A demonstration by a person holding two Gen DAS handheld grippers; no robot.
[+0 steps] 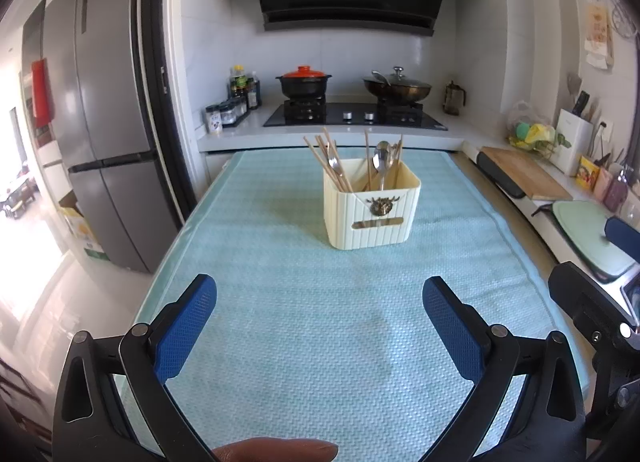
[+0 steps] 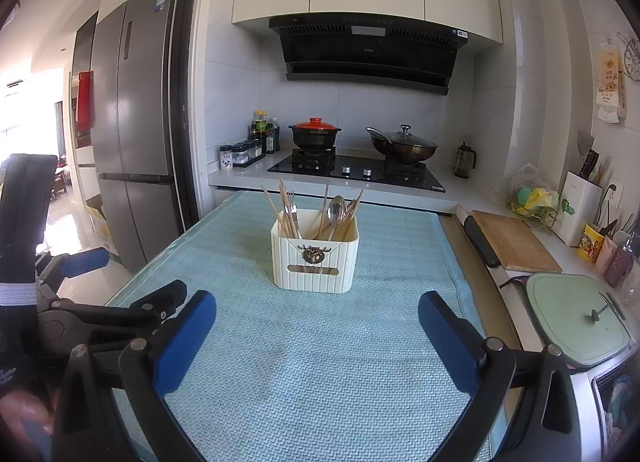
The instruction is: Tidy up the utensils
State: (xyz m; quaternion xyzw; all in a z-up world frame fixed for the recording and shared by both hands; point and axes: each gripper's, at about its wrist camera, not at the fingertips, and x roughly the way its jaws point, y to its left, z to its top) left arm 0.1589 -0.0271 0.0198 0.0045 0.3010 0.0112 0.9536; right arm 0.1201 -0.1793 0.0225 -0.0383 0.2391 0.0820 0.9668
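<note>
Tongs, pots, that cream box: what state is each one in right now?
Left tongs: open, empty.
Right tongs: open, empty.
Cream box: upright, holding chopsticks and spoon.
Black pot: lidded.
Wok: lidded.

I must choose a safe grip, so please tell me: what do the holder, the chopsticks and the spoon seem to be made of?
Holder: probably matte cream plastic, with moulded ribs.
Chopsticks: likely wood or bamboo, a pale tan, dull surface.
Spoon: metal, probably stainless steel; it shines and reflects light.
</note>
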